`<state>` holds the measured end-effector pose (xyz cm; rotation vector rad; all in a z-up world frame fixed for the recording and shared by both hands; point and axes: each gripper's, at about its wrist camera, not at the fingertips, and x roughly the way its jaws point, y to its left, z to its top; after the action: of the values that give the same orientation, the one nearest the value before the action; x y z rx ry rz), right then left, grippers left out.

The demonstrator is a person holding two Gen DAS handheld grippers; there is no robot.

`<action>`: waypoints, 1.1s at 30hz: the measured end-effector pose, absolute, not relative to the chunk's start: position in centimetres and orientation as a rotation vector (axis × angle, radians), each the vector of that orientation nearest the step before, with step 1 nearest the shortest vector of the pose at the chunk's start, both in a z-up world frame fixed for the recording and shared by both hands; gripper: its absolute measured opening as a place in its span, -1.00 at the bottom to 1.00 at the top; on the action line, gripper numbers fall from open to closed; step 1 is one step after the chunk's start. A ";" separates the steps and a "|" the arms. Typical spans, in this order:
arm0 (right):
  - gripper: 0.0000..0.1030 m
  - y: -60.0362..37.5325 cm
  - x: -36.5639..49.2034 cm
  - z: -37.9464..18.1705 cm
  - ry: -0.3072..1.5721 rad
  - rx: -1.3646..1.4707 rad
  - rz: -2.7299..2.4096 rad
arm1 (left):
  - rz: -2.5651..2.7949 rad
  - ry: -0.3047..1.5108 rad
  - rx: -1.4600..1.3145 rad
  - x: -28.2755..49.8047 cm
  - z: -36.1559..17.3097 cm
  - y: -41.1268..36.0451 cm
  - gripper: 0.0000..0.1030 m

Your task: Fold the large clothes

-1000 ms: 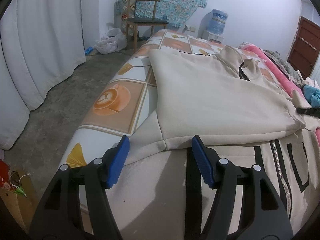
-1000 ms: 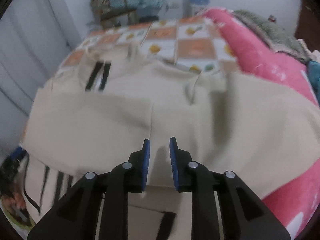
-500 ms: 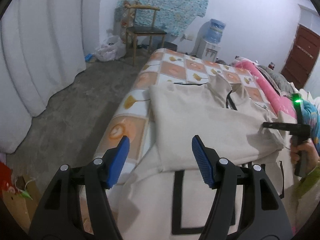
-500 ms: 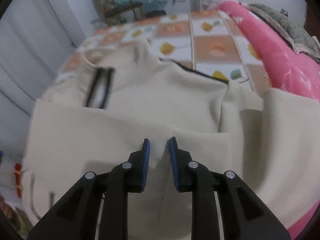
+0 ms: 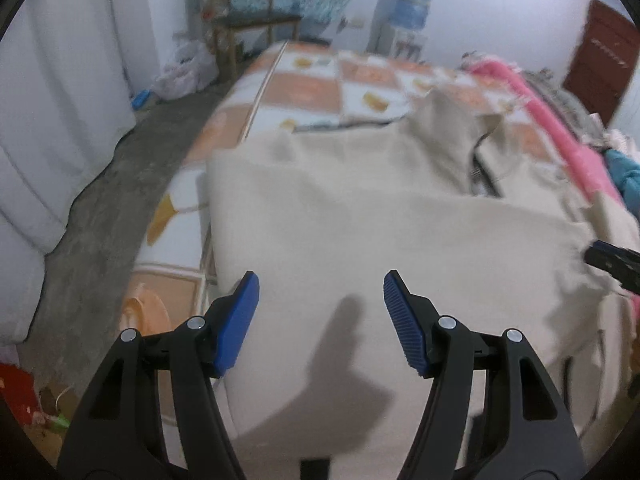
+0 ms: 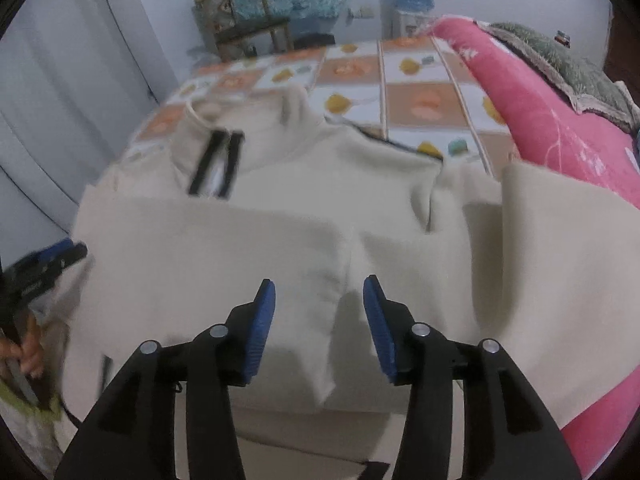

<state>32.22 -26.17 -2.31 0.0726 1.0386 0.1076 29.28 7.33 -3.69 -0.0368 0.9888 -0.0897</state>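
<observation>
Half a second on, the right gripper (image 6: 319, 312) has let go, its blue pads now spread apart over the folded cream jacket (image 6: 256, 248) instead of nearly touching, while the left gripper (image 5: 320, 312) has moved in over the cloth. Its pads stand wide and hold nothing. That jacket lies on the patterned bedsheet (image 6: 416, 104), lower half folded up over the chest, black-edged zipper (image 6: 218, 164) and collar showing beyond the fold, with a pink blanket (image 6: 560, 128) alongside its right edge.
</observation>
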 end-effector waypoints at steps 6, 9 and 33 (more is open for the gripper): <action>-0.11 -27.3 31.9 -2.7 1.073 0.099 0.043 | -0.057 0.972 -0.006 29.0 -3.7 7.3 0.20; -0.11 -26.5 30.0 -0.9 1.028 0.096 0.086 | -0.087 0.923 0.014 27.2 -1.9 6.7 0.20; 0.59 -23.5 21.8 -1.2 0.982 -0.042 -0.005 | -0.135 0.966 0.125 21.5 -2.4 2.1 0.32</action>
<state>21.78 -23.47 -1.16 -0.0424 0.9822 -0.0047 21.54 2.12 -2.37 0.1253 0.9664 -0.1350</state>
